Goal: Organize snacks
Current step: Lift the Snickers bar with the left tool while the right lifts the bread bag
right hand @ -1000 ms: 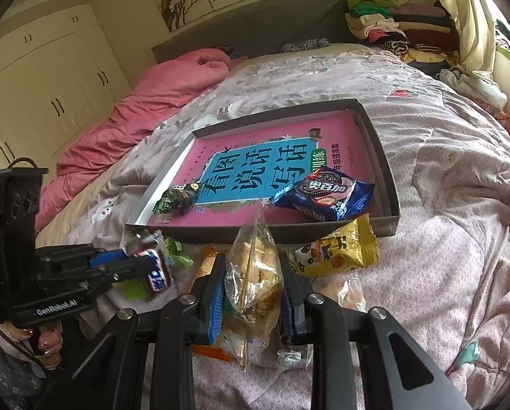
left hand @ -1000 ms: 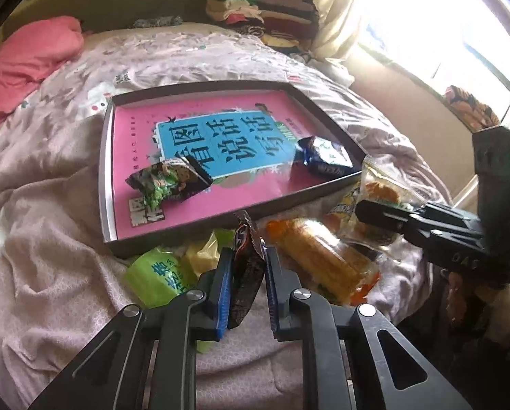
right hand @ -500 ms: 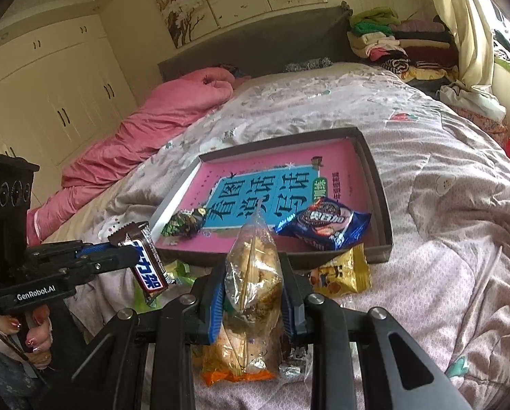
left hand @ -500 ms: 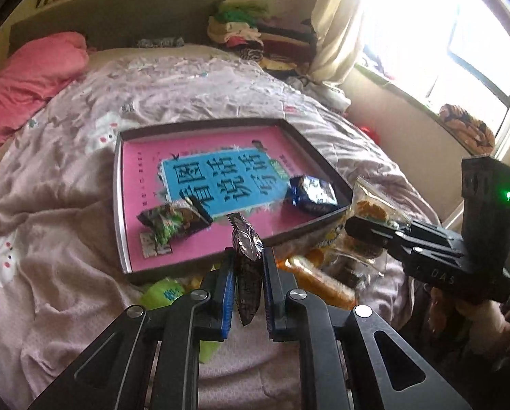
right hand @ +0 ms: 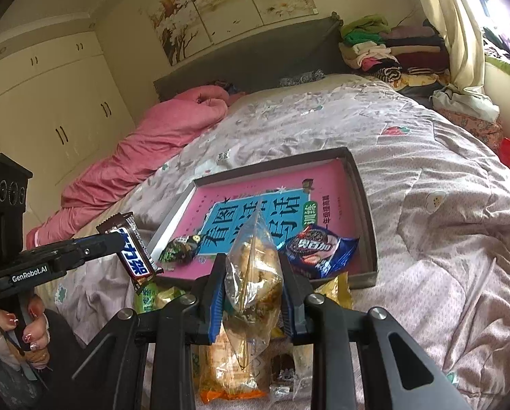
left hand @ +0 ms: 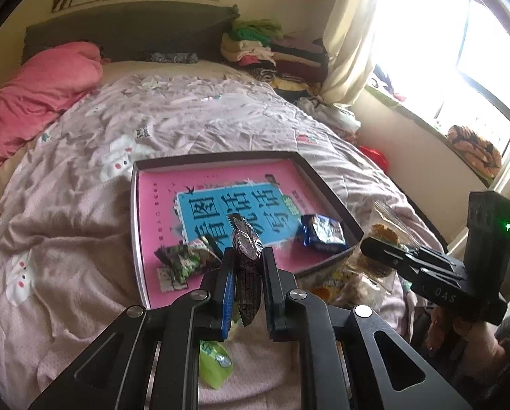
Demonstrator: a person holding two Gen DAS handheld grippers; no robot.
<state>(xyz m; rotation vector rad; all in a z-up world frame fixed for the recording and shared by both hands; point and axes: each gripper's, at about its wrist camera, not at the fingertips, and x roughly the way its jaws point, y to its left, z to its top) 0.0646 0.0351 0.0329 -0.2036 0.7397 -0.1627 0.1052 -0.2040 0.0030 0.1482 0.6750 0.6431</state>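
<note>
My left gripper (left hand: 247, 256) is shut on a brown Snickers bar (left hand: 246, 259) and holds it in the air above the near edge of the grey tray (left hand: 135, 225). The bar also shows in the right wrist view (right hand: 132, 249). My right gripper (right hand: 253, 266) is shut on a clear bag of pastries (right hand: 251, 273), lifted above the loose snacks. The tray (right hand: 367, 205) has a pink and blue printed bottom and holds a green snack pack (left hand: 186, 259) and a blue cookie pack (right hand: 318, 249).
Loose snacks lie on the quilt in front of the tray: a green pack (left hand: 214, 365), a yellow pack (right hand: 335, 290), an orange-trimmed bread pack (right hand: 227, 369). A pink duvet (right hand: 145, 150) lies at the far left. Folded clothes (right hand: 391, 51) are piled by the window.
Both grippers have risen with their snacks and the tray looks farther away. The left gripper with the Snickers bar has lifted clear of the loose pile.
</note>
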